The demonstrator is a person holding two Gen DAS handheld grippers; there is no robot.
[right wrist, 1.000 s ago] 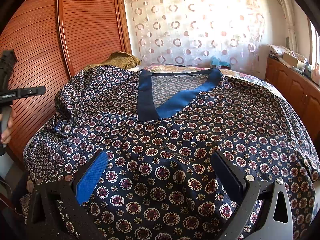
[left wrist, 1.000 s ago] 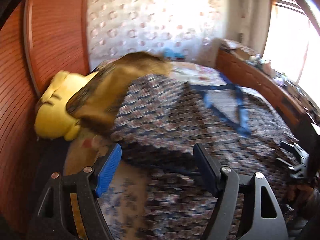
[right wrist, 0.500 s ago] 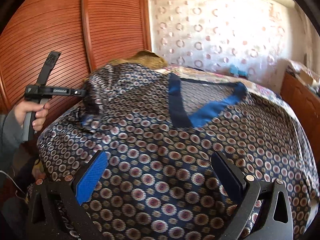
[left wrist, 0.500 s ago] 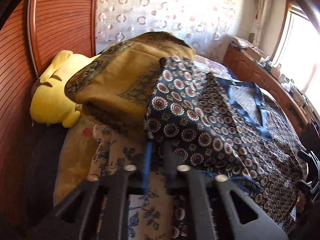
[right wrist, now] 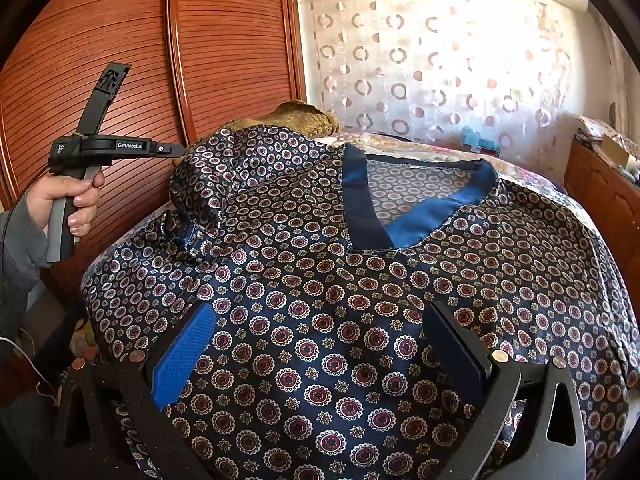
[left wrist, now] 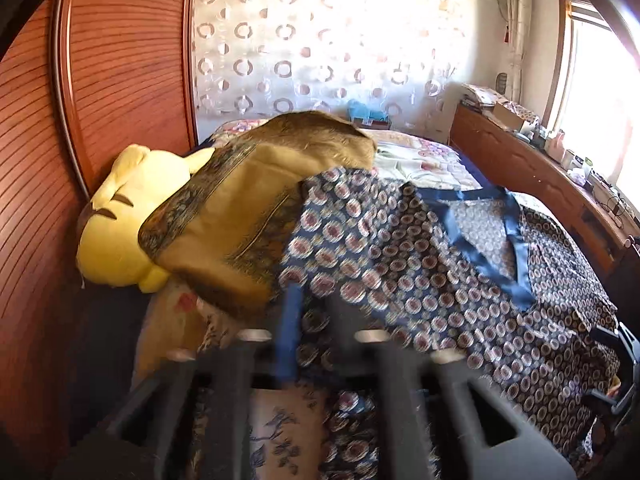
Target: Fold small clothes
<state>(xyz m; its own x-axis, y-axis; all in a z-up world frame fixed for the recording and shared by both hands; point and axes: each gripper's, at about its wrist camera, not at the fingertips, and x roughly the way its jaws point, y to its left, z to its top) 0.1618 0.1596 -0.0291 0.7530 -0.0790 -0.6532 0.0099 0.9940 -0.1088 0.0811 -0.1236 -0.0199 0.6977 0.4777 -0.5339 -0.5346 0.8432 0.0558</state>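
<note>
A navy patterned shirt [right wrist: 400, 272] with a blue V collar [right wrist: 404, 224] lies spread face up on the bed; it also shows in the left wrist view [left wrist: 420, 264]. My left gripper [left wrist: 312, 320] is shut on the shirt's left sleeve edge and holds it lifted; in the right wrist view it [right wrist: 180, 151] pinches the raised sleeve at the left. My right gripper [right wrist: 320, 344] is open, hovering just above the shirt's lower front, holding nothing.
A gold-brown cushion [left wrist: 256, 208] and a yellow plush toy [left wrist: 128, 216] lie at the bed's head by the wooden wardrobe doors [right wrist: 120, 40]. A wooden counter [left wrist: 540, 176] with clutter runs along the right under the window.
My left gripper closed on the sleeve edge and has lifted it up and inward. The right gripper stayed open over the shirt's lower front.
</note>
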